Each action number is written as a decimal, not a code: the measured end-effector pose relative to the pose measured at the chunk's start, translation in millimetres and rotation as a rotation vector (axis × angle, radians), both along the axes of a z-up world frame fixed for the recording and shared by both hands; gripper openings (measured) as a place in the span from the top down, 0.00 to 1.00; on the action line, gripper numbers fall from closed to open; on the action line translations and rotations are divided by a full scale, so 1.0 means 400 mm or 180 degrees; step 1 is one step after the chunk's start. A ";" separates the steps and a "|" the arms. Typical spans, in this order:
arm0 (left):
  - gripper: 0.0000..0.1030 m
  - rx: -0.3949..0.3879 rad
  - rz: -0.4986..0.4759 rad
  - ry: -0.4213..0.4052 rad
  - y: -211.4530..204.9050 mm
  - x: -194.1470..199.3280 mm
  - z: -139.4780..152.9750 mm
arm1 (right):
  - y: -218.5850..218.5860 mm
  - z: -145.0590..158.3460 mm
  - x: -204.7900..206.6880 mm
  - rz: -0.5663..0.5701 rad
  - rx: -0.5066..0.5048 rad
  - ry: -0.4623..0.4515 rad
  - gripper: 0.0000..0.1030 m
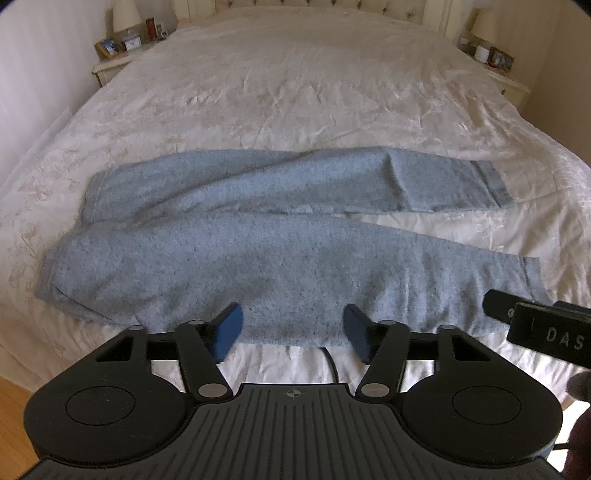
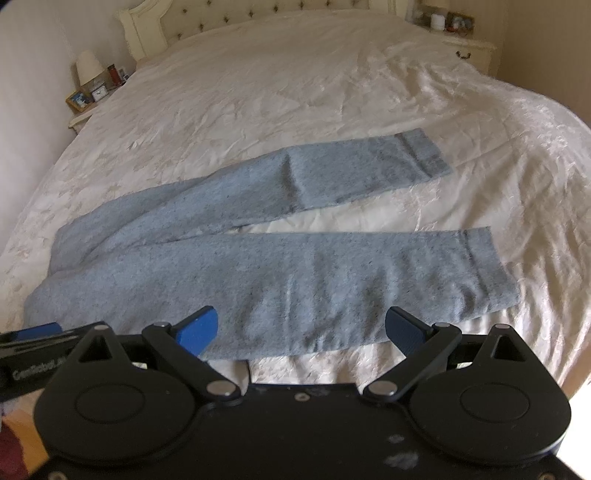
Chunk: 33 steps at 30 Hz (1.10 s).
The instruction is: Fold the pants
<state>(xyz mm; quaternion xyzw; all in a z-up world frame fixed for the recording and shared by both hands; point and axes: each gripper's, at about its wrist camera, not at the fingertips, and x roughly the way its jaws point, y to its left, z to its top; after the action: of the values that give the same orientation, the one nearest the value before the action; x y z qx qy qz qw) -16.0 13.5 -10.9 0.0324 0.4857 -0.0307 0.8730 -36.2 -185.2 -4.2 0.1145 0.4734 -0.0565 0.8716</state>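
Observation:
Light blue-grey fleece pants (image 1: 258,258) lie flat across the white bed, waist at the left and both legs running right in a narrow V. The far leg's cuff (image 1: 491,184) and the near leg's cuff (image 1: 528,277) are apart. My left gripper (image 1: 291,328) stands open over the near edge of the near leg, its blue pads on either side of the cloth and not pressing it. The right wrist view shows the same pants (image 2: 295,266). There my right gripper (image 2: 301,328) is wide open over the near leg's front edge, further toward the cuff (image 2: 484,266).
The bed's white patterned cover (image 1: 295,92) stretches back to a tufted headboard (image 2: 192,22). Nightstands with lamps and small items stand at the left (image 1: 122,48) and right (image 1: 495,59). Wooden floor (image 1: 14,406) shows at the lower left. Part of the other gripper (image 1: 535,321) juts in.

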 end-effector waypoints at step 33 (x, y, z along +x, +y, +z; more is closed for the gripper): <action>0.50 0.0051 -0.0408 0.0078 0.147 0.325 -0.045 | 0.070 -0.015 0.342 -0.0721 -0.0286 0.0302 0.00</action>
<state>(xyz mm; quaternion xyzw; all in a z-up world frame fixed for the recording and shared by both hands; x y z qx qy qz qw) 113.8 72.2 -28.9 0.0701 0.4934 -0.0831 0.8630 100.5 -157.2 -10.3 0.1253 0.4951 -0.1810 0.8405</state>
